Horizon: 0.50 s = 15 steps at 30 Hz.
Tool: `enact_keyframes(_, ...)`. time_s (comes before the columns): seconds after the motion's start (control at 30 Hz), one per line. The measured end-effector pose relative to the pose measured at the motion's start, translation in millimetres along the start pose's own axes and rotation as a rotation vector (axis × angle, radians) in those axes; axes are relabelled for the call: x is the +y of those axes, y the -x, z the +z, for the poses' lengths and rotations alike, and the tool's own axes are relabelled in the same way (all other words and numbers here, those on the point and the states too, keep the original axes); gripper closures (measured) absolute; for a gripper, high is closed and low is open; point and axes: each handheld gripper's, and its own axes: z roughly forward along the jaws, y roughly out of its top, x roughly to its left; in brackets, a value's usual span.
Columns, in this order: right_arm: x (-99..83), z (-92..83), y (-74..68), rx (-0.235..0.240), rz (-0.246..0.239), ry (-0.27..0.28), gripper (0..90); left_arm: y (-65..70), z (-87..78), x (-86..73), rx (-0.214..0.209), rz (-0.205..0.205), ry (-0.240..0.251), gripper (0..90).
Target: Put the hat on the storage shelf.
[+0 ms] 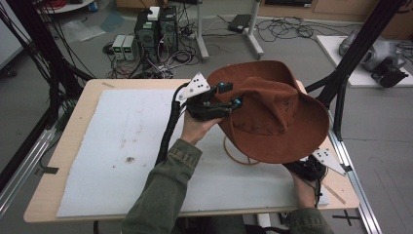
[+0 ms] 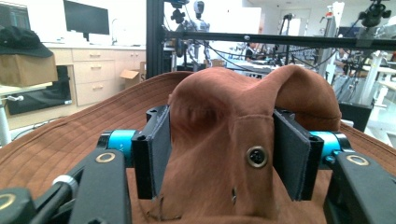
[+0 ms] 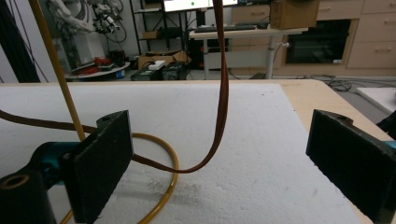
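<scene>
With the left tongs [image 2: 223, 154] partly open around the brown hat's crown [image 2: 233, 107] at frame centre, pads barely off it, and the right tongs [image 3: 219, 163] wide open and empty, back the left off straight so the hat stays seated on its yellow wire stand [image 3: 163, 154].

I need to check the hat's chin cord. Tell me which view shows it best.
The right gripper view: the brown chin cord hangs down in a loop onto the white mat, beside the yellow wire stand. The high view shows the hat from above, covering the cord. The left gripper view shows the crown between the left hand-held gripper's pads.

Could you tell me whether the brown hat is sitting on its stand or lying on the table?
On the stand: the brown hat sits raised above the wire stand, its chin strap hanging below.
</scene>
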Motion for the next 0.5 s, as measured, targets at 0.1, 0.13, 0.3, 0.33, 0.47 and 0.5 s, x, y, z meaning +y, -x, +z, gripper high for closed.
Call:
enact_keyframes(0.1,-0.1,-1.5,0.1,-0.006,0.0,0.007,6.5,-1.0,-4.5,-1.1,0.016,-0.007,0.002,35.0)
enact_keyframes(0.13,0.0,-2.2,0.4,-0.011,0.0,0.012,6.5,-0.8,-6.5,-1.0,0.028,-0.003,0.005,31.3)
enact_keyframes(0.3,-0.2,-3.3,0.8,-0.012,0.005,0.012,6.5,-1.8,-20.5,0.7,0.077,0.007,0.031,27.9)
enact_keyframes(0.33,-0.2,-3.5,0.8,-0.013,0.003,0.012,6.5,-2.6,-23.8,1.0,0.085,0.009,0.032,27.2)
enact_keyframes(0.47,-0.2,-4.3,0.4,-0.012,0.002,0.012,6.5,-6.4,-39.1,1.1,0.123,0.012,0.039,24.9)
enact_keyframes(0.5,-0.2,-4.3,0.4,-0.012,0.002,0.012,6.5,-7.4,-43.5,1.0,0.14,0.012,0.04,24.9)
